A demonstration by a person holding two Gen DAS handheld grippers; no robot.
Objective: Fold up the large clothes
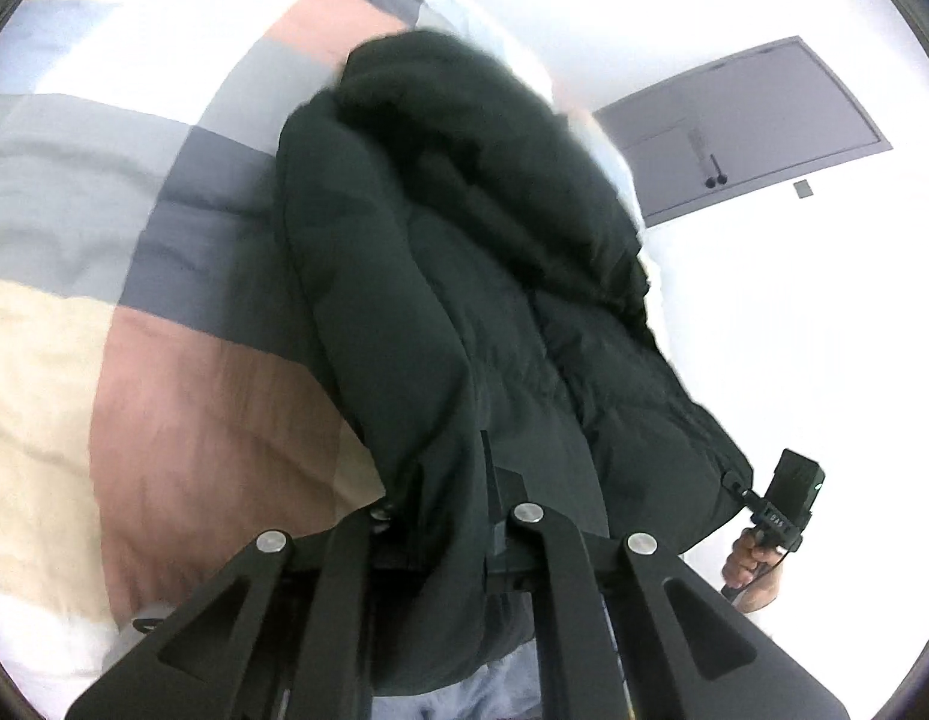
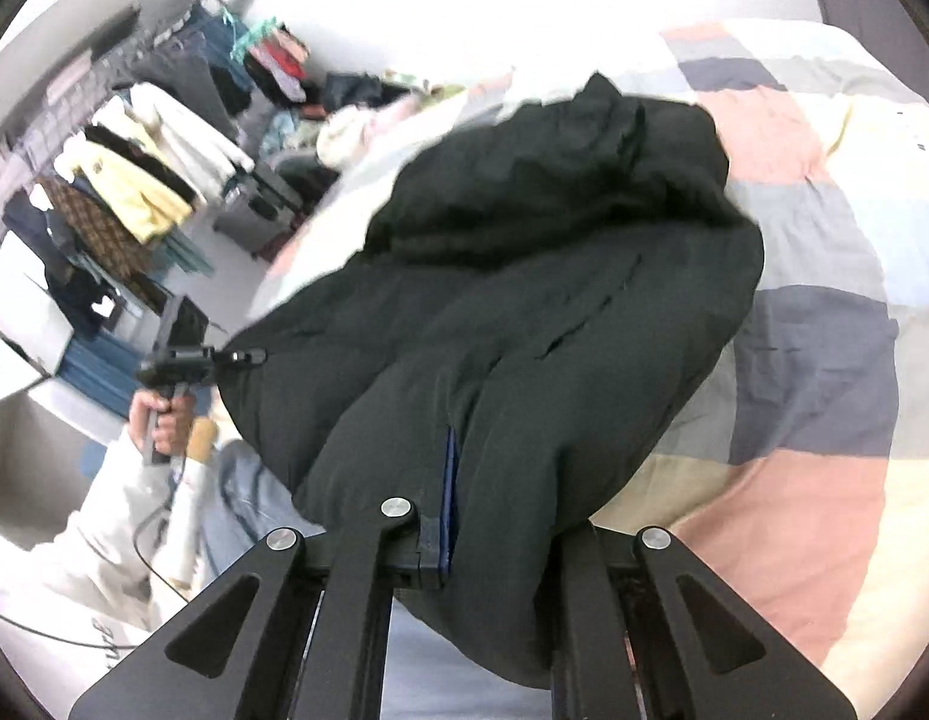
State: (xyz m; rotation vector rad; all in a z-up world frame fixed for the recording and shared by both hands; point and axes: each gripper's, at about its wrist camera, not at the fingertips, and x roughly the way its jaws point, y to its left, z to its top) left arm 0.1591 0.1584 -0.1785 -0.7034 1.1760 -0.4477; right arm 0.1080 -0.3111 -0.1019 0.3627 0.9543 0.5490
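Observation:
A large dark padded jacket [image 1: 464, 276] with a fur-edged hood [image 1: 476, 126] is lifted at its near end, while the hood end rests on the bed. My left gripper [image 1: 458, 516] is shut on the near edge, its fingertips buried in the fabric. In the right wrist view the same jacket [image 2: 554, 312] drapes over my right gripper [image 2: 488, 516], which is shut on the edge beside a blue lining strip. Each view also shows the other gripper pinching a jacket corner: the right gripper [image 1: 740, 489] and the left gripper [image 2: 251, 355], each held by a hand.
A patchwork quilt [image 1: 164, 390] in pink, grey and cream covers the bed [image 2: 824, 396]. A grey door [image 1: 746, 126] sits in the white wall. A full clothes rack [image 2: 134, 180], boxes and a heap of clothes stand at the left. The person's white sleeve [image 2: 104, 528] is near.

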